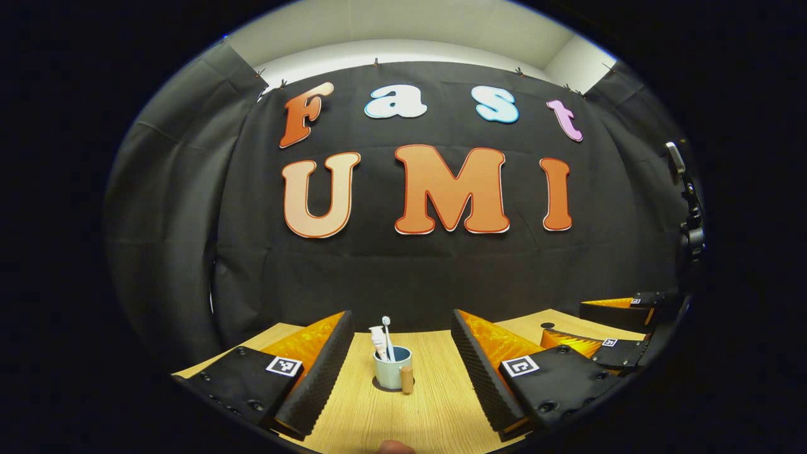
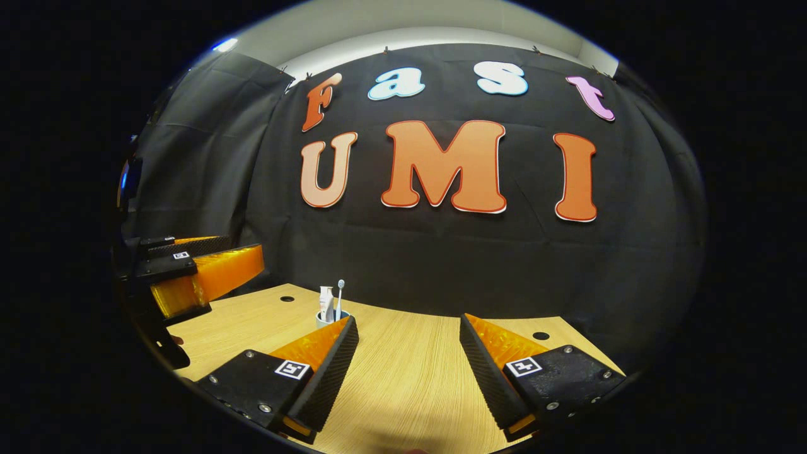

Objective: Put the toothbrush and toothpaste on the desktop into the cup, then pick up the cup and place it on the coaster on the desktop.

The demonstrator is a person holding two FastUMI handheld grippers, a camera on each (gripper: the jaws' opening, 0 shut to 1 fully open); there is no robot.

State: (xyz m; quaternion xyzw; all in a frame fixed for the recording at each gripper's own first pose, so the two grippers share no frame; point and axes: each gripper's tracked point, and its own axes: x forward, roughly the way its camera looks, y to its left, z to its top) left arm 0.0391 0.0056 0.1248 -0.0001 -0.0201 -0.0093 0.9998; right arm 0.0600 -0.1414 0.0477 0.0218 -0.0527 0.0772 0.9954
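The toothbrush (image 1: 386, 334) and toothpaste (image 1: 377, 342) already stood in the cup (image 1: 391, 369), low in the middle of the left gripper view. So I judged the cup step came next.

My left gripper (image 1: 397, 372) had its jaws wide open, one on each side of the cup, holding nothing. My right gripper (image 2: 408, 372) was wide open and empty too.

I could not spot the coaster. Nothing on the desk (image 1: 403, 416) blocked the cup. I would close gently on it.

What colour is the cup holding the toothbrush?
The cup is pale blue-green, with a wood-coloured handle; it shows best in the left gripper view.
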